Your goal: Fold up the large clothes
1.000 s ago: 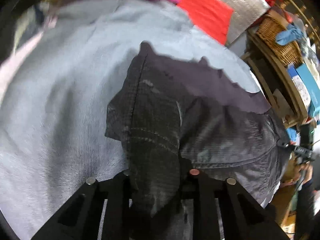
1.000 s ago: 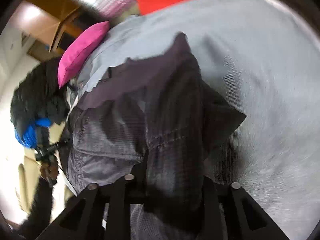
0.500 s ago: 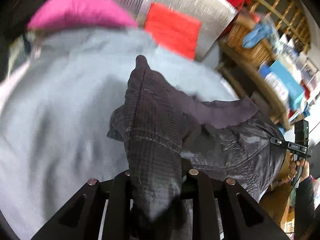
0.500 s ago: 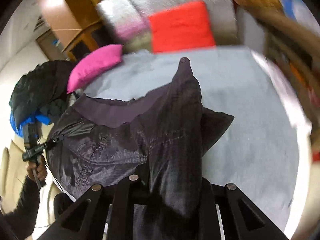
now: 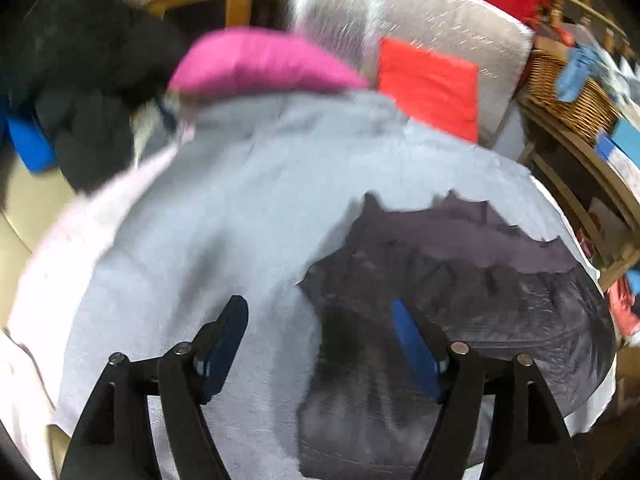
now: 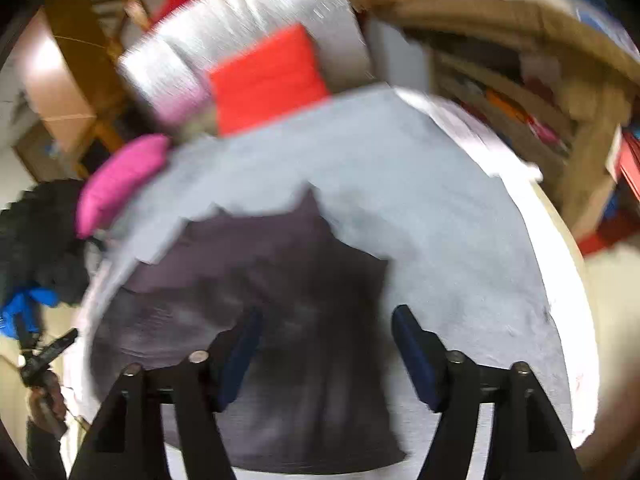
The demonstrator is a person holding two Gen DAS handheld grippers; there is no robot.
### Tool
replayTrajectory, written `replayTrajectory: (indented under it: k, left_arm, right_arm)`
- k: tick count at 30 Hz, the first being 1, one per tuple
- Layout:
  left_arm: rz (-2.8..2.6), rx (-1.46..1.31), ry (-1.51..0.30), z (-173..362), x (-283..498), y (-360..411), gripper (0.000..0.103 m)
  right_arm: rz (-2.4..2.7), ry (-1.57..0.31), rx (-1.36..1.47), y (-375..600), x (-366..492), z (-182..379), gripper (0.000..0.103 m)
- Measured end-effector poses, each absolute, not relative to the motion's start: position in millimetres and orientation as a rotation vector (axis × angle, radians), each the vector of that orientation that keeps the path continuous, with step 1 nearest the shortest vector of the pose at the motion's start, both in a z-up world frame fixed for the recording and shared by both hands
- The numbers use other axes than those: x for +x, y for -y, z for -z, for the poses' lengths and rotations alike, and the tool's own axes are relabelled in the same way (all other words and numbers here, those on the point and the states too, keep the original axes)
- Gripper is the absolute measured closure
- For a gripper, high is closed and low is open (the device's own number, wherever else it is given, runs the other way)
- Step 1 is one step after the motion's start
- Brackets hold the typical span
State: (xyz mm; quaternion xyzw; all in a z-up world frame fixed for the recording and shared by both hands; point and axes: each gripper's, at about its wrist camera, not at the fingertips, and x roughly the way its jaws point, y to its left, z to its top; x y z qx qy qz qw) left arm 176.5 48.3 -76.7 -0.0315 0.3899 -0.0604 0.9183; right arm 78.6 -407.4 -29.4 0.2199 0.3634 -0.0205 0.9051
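Fold just released: left gripper (image 5: 320, 344) and right gripper (image 6: 326, 350), jaws newly spread and empty, above the dark jacket (image 5: 460, 300); next, regrasp an edge.

A lived-in home — a bed (image 5: 248, 208) with a pink pillow (image 5: 260, 64) and red cushion (image 5: 428, 80), a wicker basket (image 5: 568, 100) on cluttered wooden shelves (image 6: 520, 92).
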Motion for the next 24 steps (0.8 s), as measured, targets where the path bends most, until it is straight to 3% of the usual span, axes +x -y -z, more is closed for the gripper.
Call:
replayTrajectory:
  k: [5,11,18,24]
  left_arm:
    - [0.106,0.055,-0.722,85.5,128.6,-10.1,0.023]
    - [0.061,0.156,-0.865,136.5,123.7,19.9,0.023]
    - [0.087,0.133,-0.833,118.8,112.4,21.7,0.023]
    - [0.095,0.118,-0.851,121.6,114.6,25.8,0.023]
  right_arm:
    - [-0.017,-0.705,0.359,345.0,79.9,31.3,0.024]
    - [0.143,-0.874,0.263,326.2,104.9,99.1,0.024]
    - [0.071,-0.823,0.166,283.5,118.9,51.2,0.024]
    - [-0.003,-0.952,0.009,233.3,162.6,70.3,0.024]
